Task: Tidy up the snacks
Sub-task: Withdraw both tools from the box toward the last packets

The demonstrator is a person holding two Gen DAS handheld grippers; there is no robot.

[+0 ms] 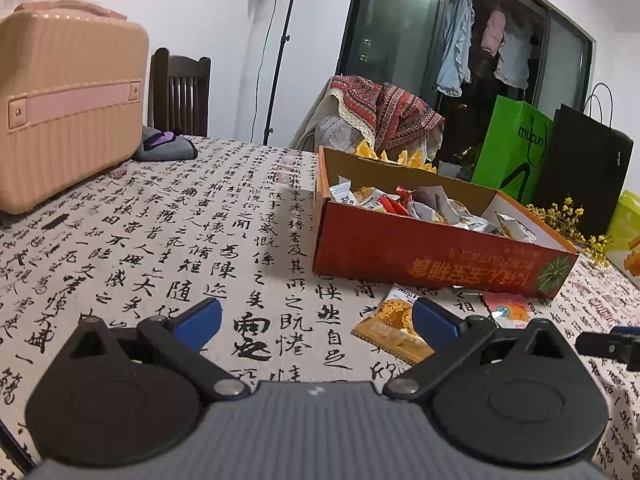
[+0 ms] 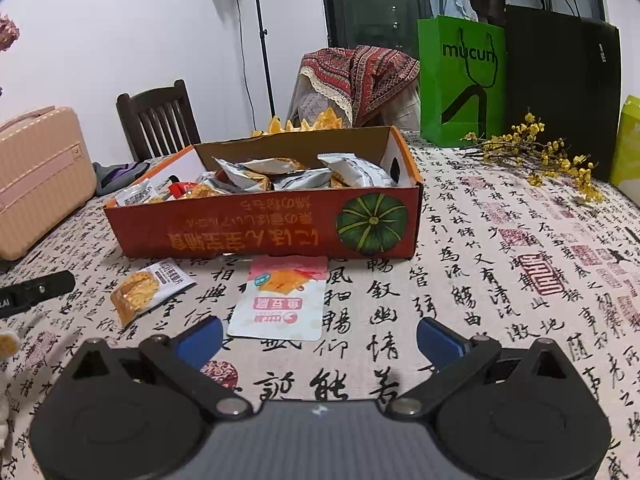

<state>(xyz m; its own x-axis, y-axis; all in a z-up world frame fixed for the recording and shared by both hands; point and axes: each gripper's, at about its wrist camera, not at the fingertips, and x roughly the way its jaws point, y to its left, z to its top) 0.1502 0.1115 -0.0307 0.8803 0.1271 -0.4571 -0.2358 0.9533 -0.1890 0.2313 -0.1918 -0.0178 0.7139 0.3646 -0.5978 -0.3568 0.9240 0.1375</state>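
Observation:
An orange cardboard box (image 1: 432,256) (image 2: 256,232) holds several wrapped snacks. Two snack packets lie on the tablecloth in front of it: an orange-and-white one (image 1: 394,326) (image 2: 150,290) and a pink-and-white one (image 1: 510,310) (image 2: 282,300). My left gripper (image 1: 316,322) is open and empty, above the cloth left of the packets. My right gripper (image 2: 320,338) is open and empty, just in front of the pink-and-white packet. Each gripper shows at the edge of the other's view: the right one (image 1: 610,346), the left one (image 2: 36,292).
A pink case (image 1: 68,108) (image 2: 40,176) stands at the table's left with a grey cloth (image 1: 166,146) beside it. A green bag (image 2: 462,80), a black bag (image 2: 560,88) and yellow flowers (image 2: 548,152) sit at the back right. Chairs stand behind the table.

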